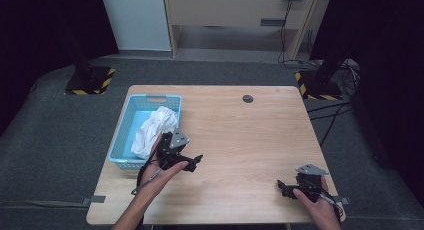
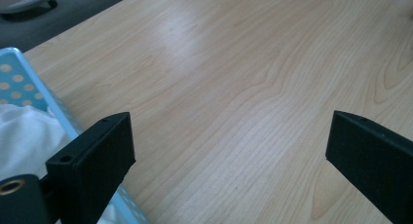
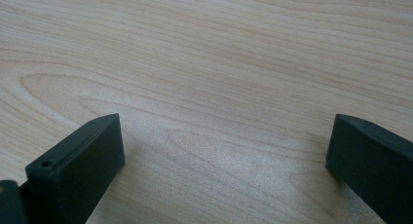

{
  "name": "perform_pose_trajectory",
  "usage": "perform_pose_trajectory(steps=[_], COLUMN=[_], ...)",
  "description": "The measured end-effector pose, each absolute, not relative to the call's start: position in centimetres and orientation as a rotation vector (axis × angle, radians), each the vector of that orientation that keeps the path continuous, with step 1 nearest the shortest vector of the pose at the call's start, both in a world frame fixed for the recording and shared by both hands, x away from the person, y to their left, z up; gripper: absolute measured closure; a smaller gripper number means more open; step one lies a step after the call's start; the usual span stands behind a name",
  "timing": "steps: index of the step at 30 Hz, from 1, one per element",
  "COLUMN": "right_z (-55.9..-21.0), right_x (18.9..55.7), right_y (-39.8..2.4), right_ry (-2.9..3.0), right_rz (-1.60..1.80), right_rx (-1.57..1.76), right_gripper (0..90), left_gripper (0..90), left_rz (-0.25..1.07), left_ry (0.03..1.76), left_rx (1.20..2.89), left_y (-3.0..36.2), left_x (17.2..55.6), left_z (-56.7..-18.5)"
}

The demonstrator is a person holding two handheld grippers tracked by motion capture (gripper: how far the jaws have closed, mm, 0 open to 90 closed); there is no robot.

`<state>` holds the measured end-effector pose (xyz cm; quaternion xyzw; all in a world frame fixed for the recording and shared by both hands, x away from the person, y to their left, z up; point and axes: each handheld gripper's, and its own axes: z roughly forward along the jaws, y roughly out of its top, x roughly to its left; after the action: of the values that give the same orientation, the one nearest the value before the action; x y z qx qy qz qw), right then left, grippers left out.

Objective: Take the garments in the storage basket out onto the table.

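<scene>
White cloth [image 1: 155, 129], crumpled, lies inside a light blue plastic basket [image 1: 125, 135] that stands on the left part of the wooden counter [image 1: 240, 140]; the cloth is heaped toward the basket's right wall and its nearer end. In the left gripper view the cloth [image 2: 24, 136] appears at the lower left, behind the basket's dotted blue wall [image 2: 19, 83]. The left gripper [image 1: 192, 162] is held just beside the basket's near right corner, above bare wood, its jaws pointing to the right and away from the cloth. Its jaws stand wide apart with nothing between them, and bare wood shows in the gap. The left hand [image 1: 162, 162] grips the tool from below, and its grey three-cornered plate faces upward. The right gripper [image 1: 281, 186] rests low near the counter's near right corner, well apart from the basket, held by the right hand [image 1: 315, 200]. Its jaws are likewise spread, holding nothing, over plain wood grain. A round dark cable port [image 1: 247, 98] sits near the counter's far edge.
</scene>
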<state>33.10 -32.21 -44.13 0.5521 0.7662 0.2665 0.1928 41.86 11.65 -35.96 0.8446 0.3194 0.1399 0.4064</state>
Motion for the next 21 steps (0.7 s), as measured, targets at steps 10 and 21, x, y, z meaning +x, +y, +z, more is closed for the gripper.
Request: perform_pose_trajectory(steps=[10, 21], right_z=[-44.1, -44.1], right_x=[33.1, 33.1], right_y=[-32.2, -32.2], right_ry=[2.15, 2.15], right_rz=[0.748, 0.748], right_rx=[1.549, 1.549], right_gripper=[0.3, 0.3], left_gripper=[2.6, 2.4], left_rz=[0.391, 0.43], left_ry=[0.854, 0.92], left_rx=[2.106, 2.114], left_y=[14.4, 17.7], left_x=[43.5, 45.0], left_z=[-34.9, -35.1])
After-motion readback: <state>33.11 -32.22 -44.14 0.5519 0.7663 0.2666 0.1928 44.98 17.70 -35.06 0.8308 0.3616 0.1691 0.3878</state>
